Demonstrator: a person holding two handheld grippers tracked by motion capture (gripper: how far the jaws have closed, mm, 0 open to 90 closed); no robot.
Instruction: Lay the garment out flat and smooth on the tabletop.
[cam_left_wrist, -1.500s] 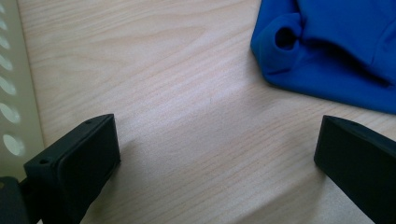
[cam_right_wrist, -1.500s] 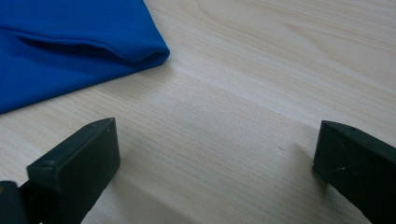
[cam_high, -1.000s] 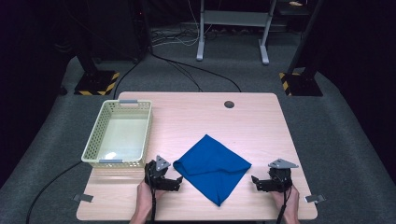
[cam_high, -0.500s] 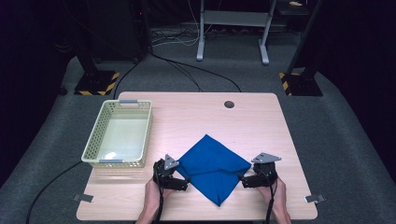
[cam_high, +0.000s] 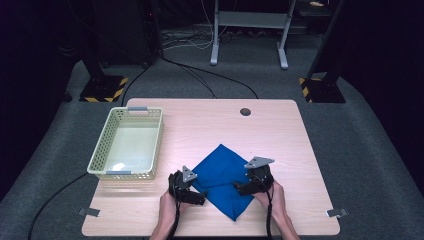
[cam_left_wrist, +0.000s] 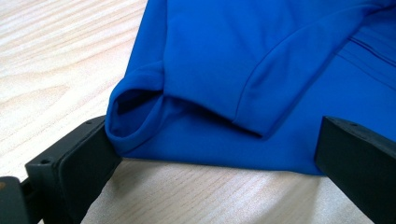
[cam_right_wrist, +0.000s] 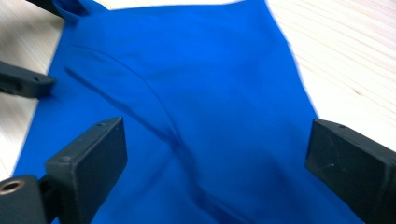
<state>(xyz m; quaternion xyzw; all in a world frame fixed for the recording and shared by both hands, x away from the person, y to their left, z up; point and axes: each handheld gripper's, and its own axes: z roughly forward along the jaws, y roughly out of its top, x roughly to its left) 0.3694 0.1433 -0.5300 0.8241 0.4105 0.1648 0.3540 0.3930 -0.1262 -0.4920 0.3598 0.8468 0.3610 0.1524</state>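
Blue cloth (cam_high: 223, 172) lies beside the basket (cam_high: 99, 161); both tongs, left (cam_high: 196, 194) and right (cam_high: 242, 188), gape around it.

Grey carpet floor (cam_high: 370, 150), dark room, metal stand (cam_high: 248, 30) behind.

— What is hidden on the blue cloth (cam_high: 222, 172)?
— Each hand-held gripper covers an edge of it.
— And the forearms?
— The picture's bottom edge cuts them off; the cloth's underside stays unseen.
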